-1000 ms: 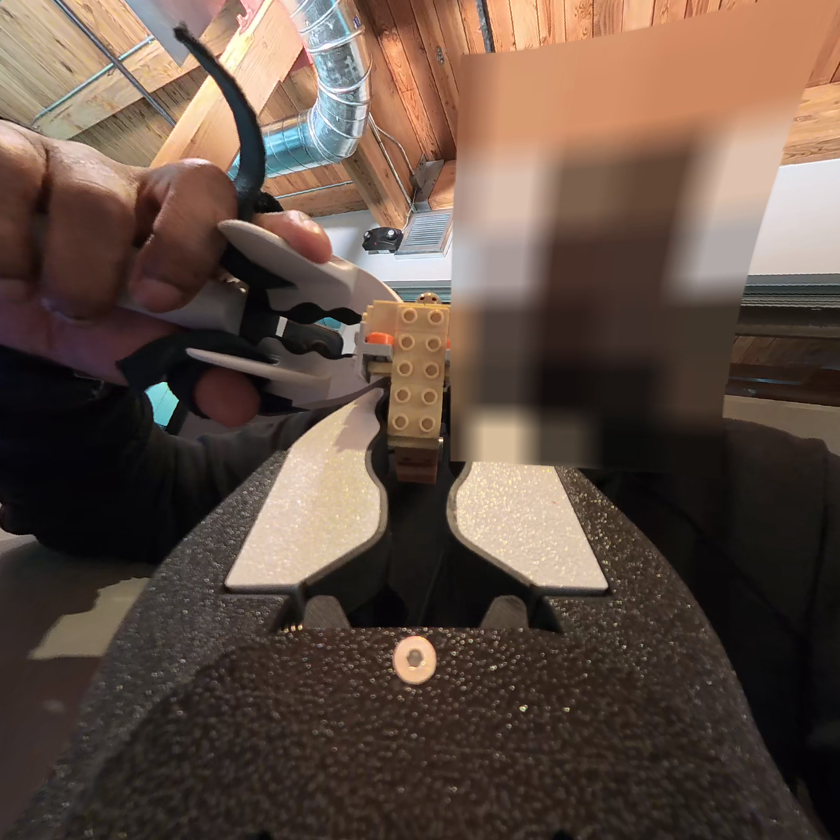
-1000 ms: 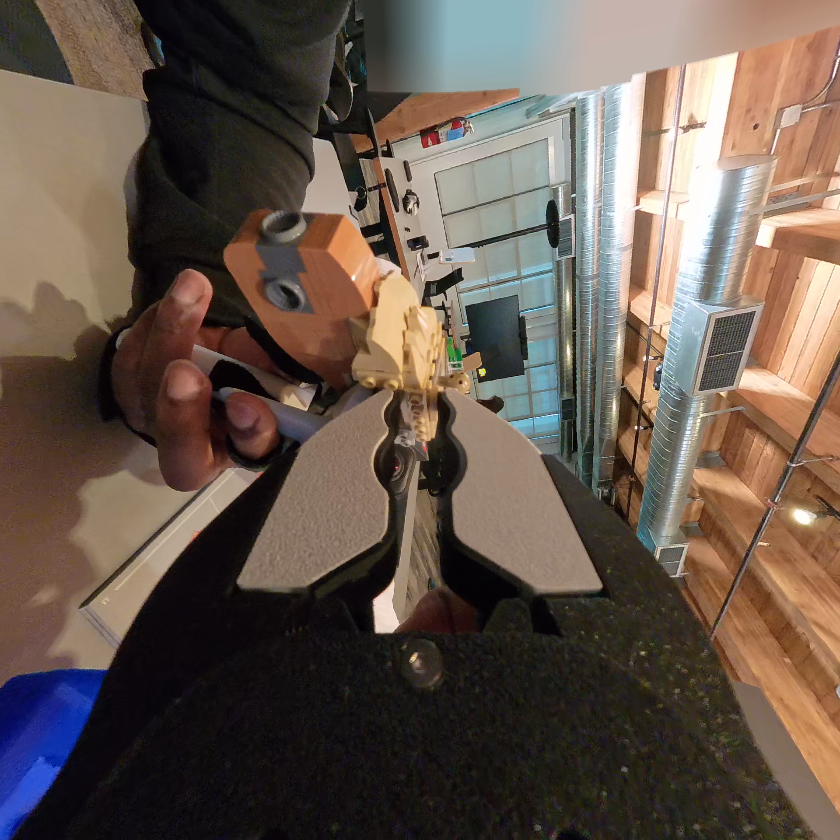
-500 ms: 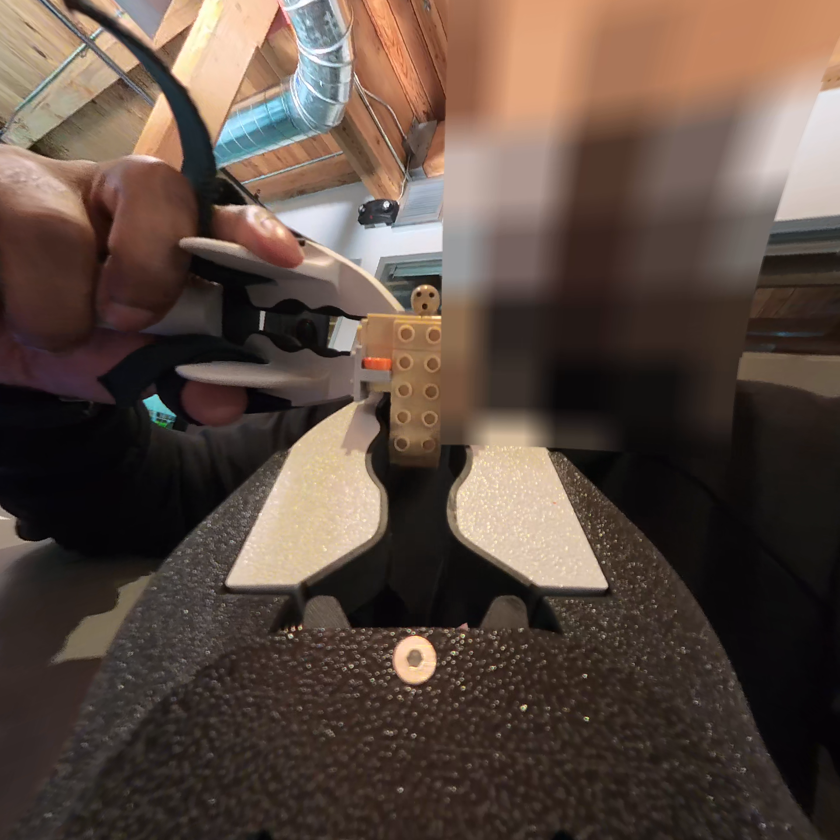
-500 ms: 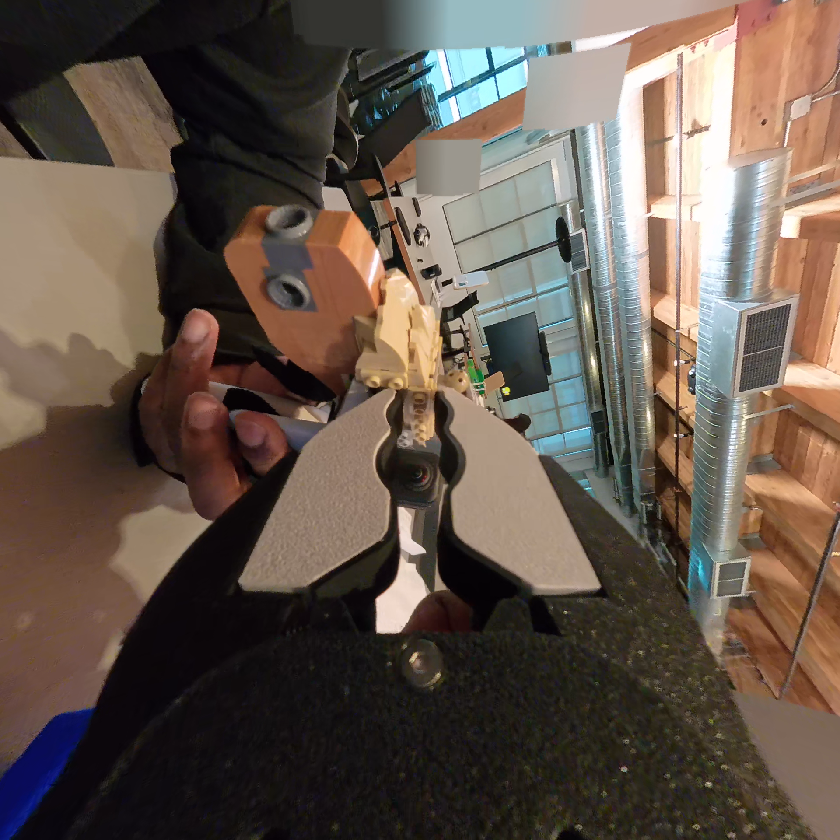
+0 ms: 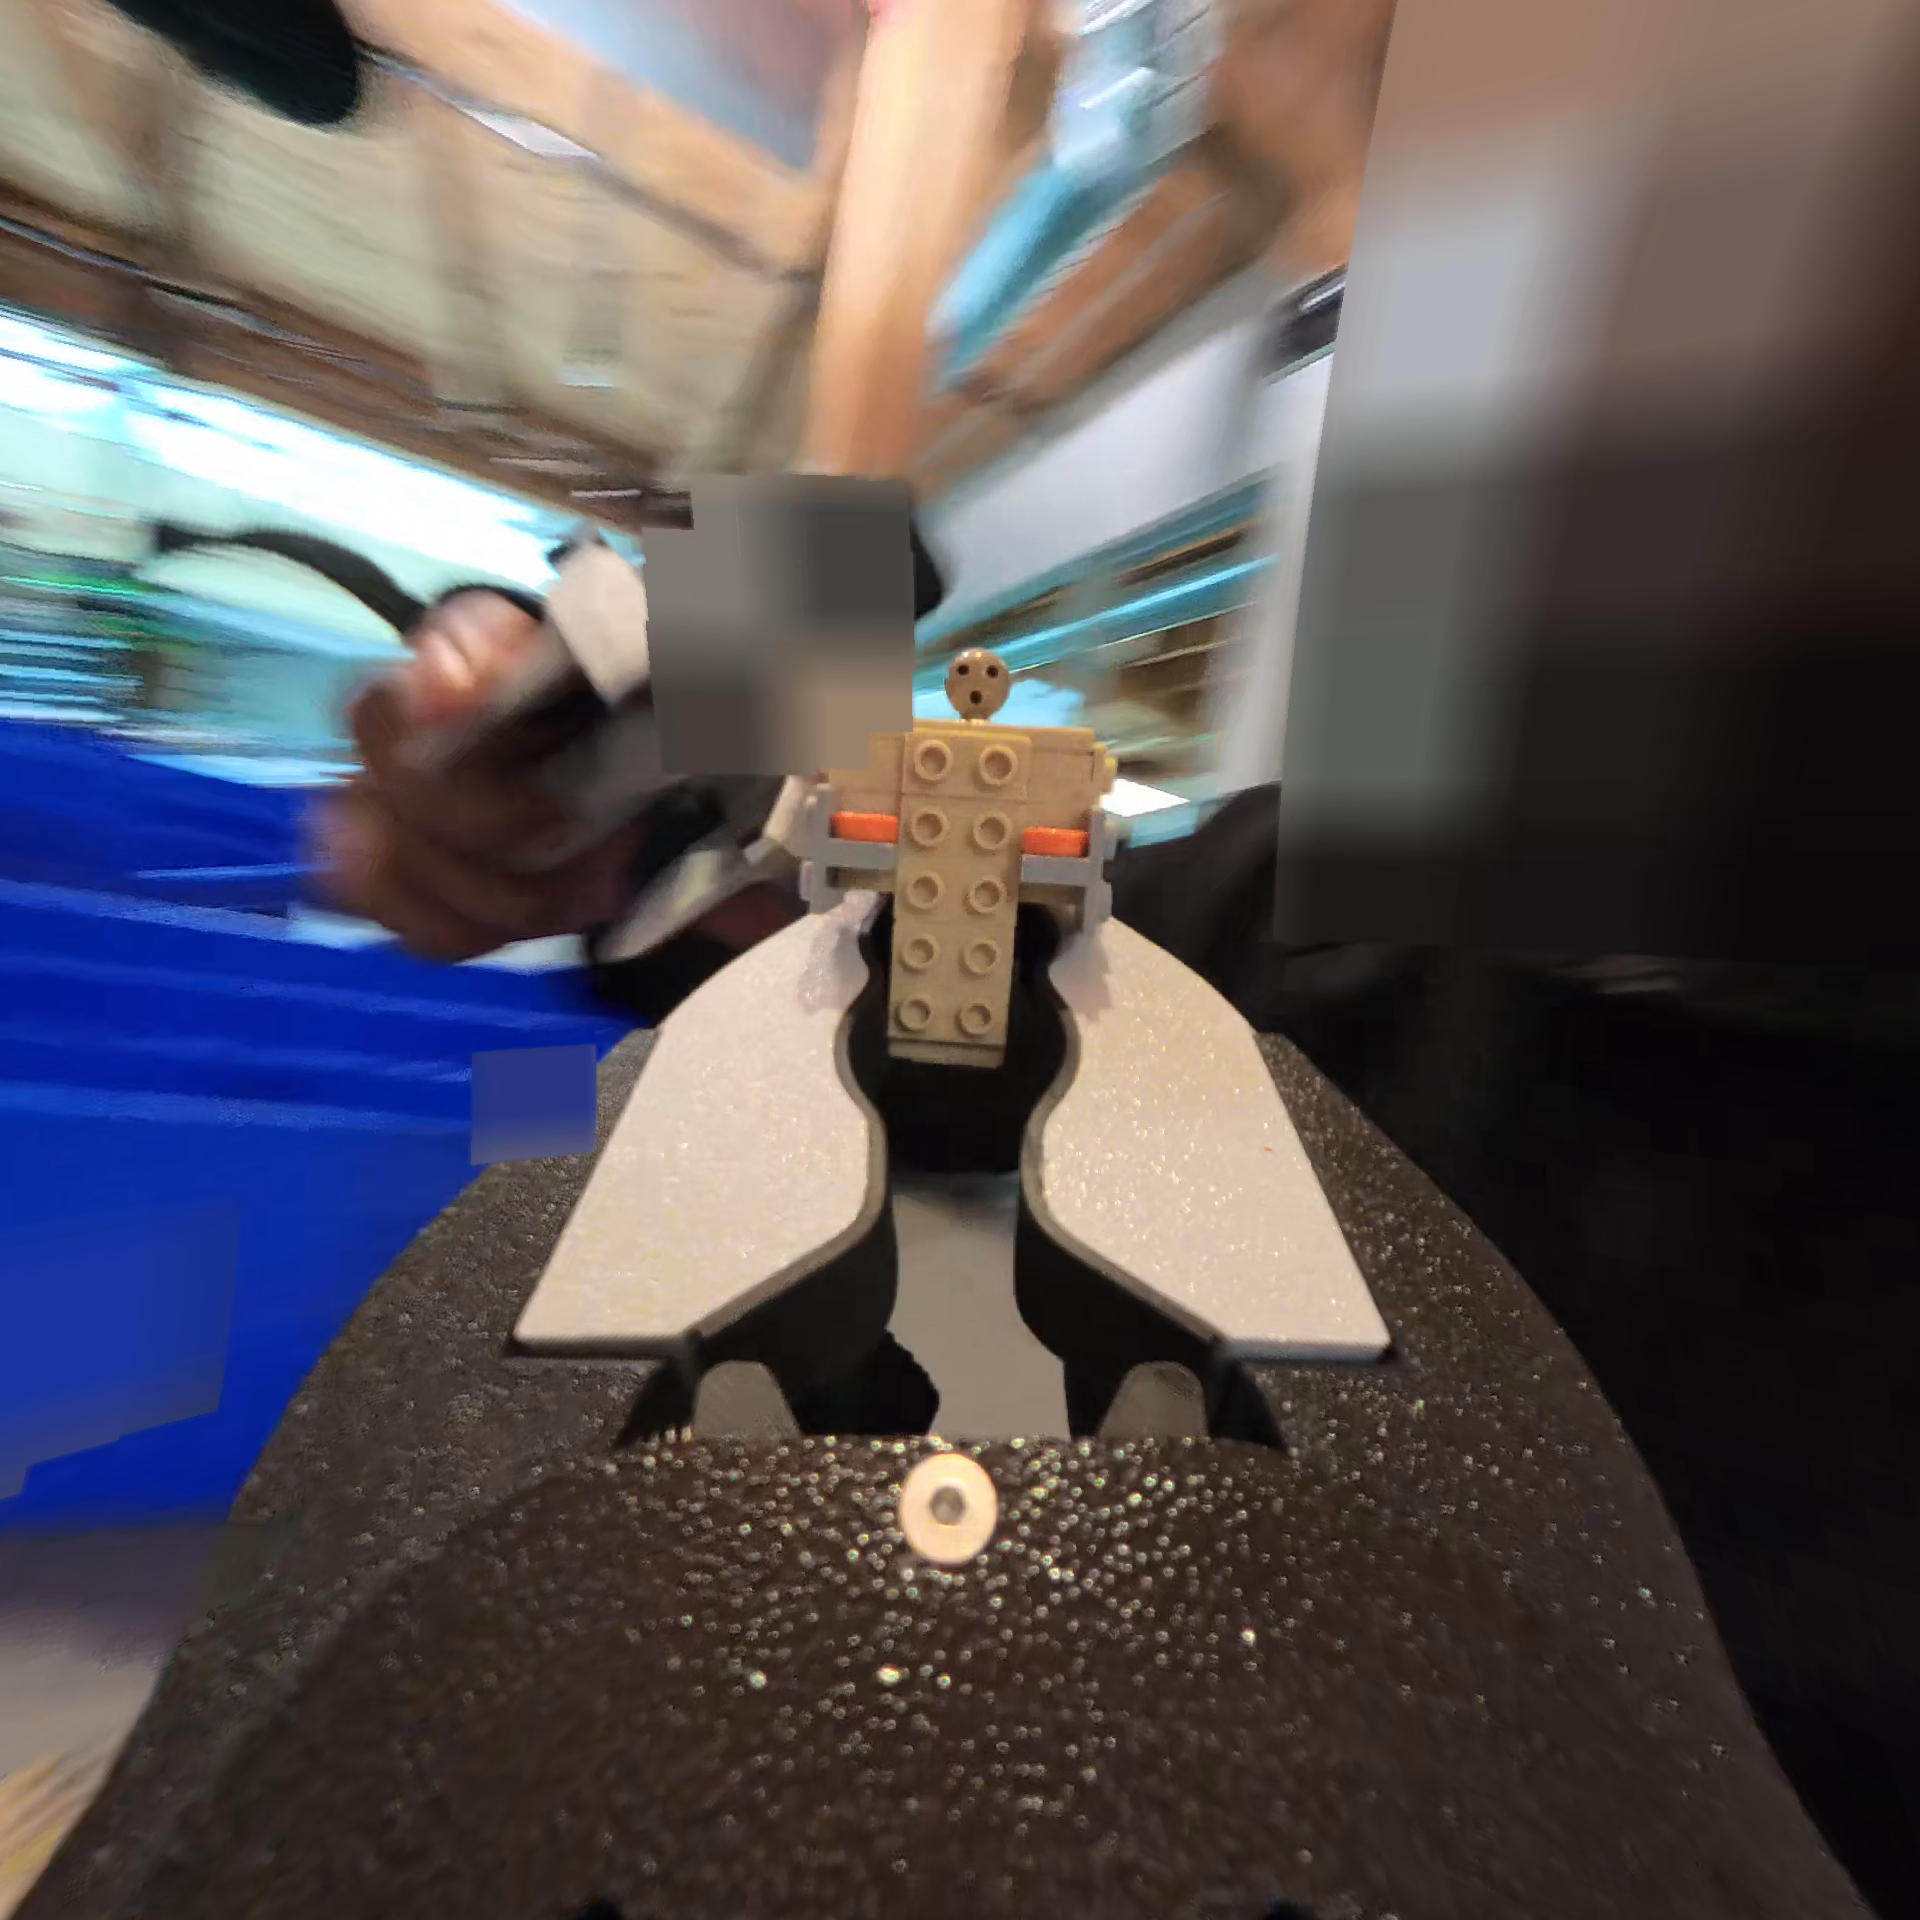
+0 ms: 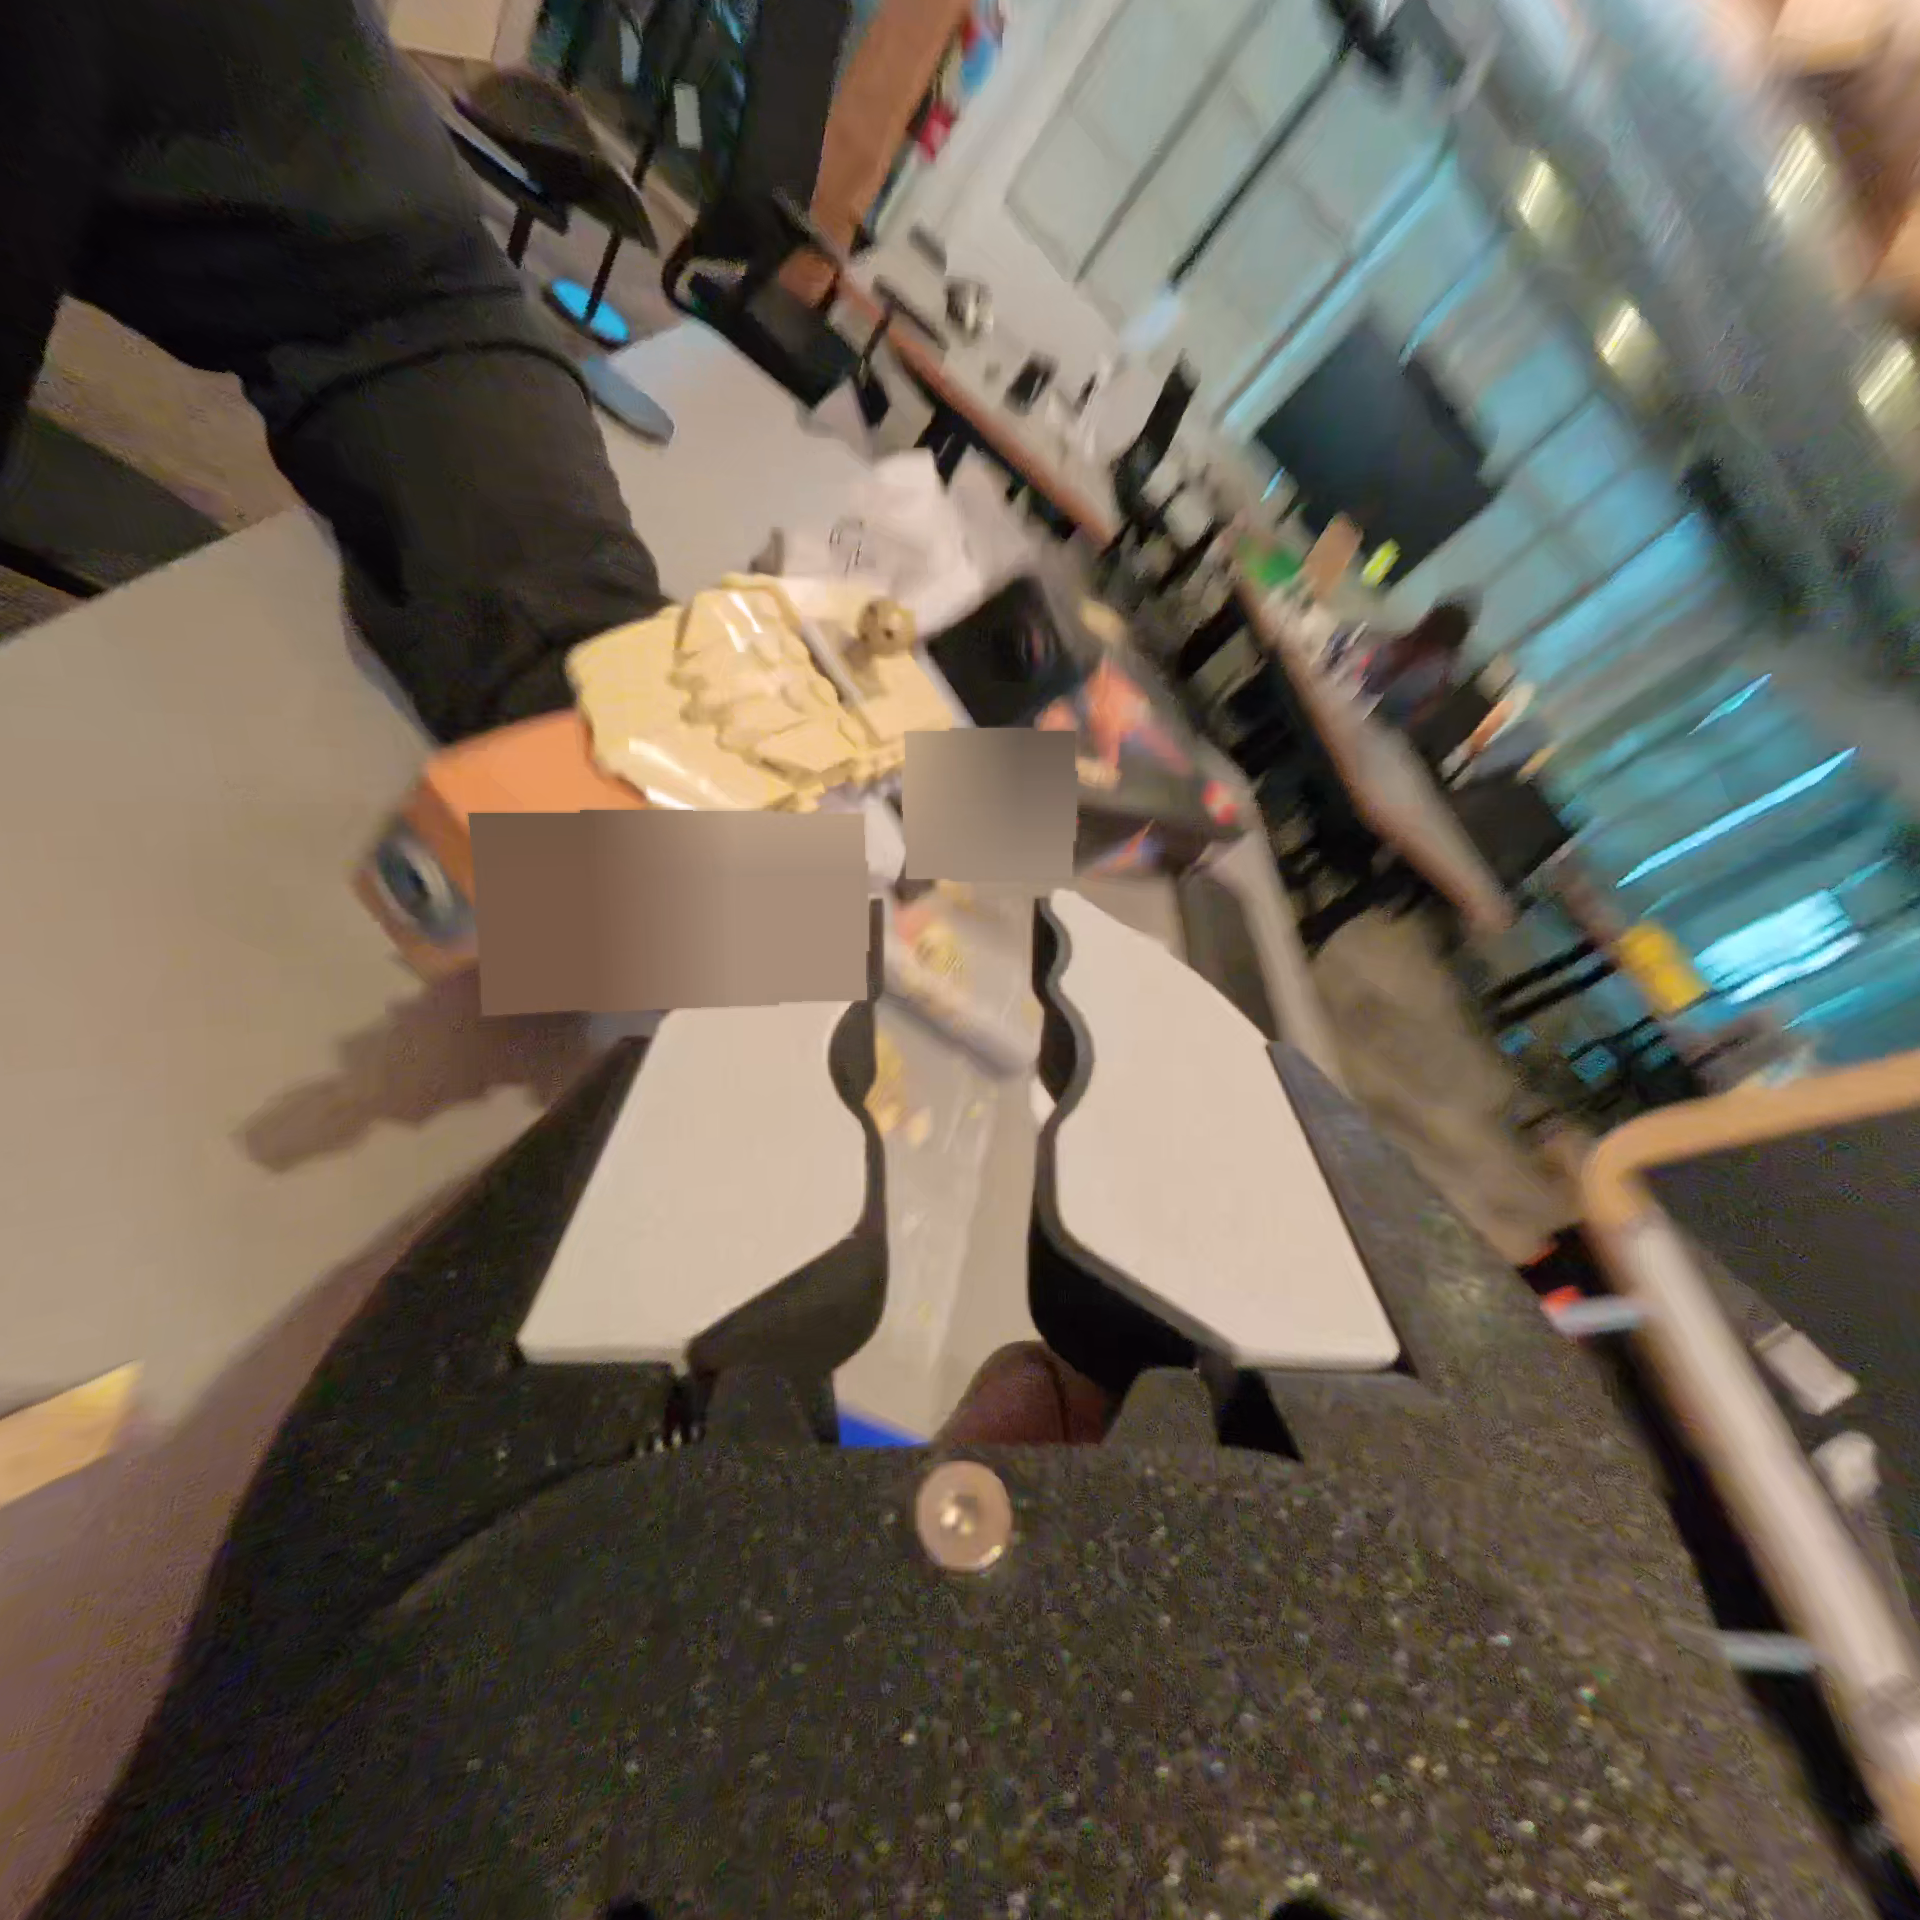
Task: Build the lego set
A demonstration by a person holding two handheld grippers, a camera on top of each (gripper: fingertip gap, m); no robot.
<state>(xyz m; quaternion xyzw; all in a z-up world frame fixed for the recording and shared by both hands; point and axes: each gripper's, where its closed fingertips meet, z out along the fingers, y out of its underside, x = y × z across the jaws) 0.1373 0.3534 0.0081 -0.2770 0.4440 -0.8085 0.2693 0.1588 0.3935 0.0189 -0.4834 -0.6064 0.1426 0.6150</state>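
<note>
My left gripper [image 5: 951,940] clamps the tan lego model [image 5: 951,883]; my right gripper [image 6: 956,935], beside it, is parted and empty

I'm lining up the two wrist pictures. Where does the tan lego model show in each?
Left wrist view: the tan lego model stands centre, studs facing the camera, gripped between the left gripper fingers.
Right wrist view: it sits upper left of centre, beyond the open, empty right gripper.
Shared landmark: the small round tan ball at the model's far end.
</note>
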